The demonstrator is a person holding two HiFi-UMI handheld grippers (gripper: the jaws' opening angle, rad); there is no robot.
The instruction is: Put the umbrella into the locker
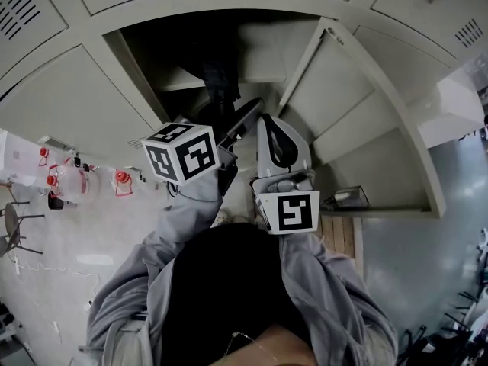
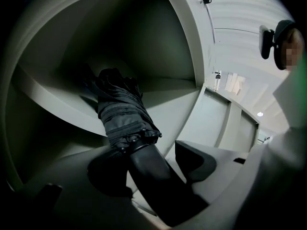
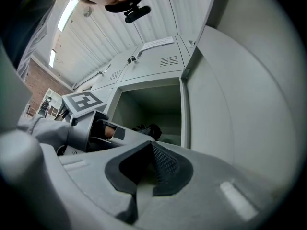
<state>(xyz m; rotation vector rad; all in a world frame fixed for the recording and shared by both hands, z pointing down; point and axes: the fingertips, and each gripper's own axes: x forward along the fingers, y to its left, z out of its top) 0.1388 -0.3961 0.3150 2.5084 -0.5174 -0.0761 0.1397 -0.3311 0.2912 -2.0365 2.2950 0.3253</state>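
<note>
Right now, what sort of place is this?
Likely a locker area in a workshop-style hall: a bank of grey metal lockers, one open holding a black umbrella, under a corrugated ceiling.

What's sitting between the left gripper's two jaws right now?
The umbrella's black handle lies between the left gripper's open jaws, seen in the left gripper view.

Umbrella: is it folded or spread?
Folded. The umbrella lies as a tight black bundle on the locker shelf, ribs gathered at the handle.
</note>
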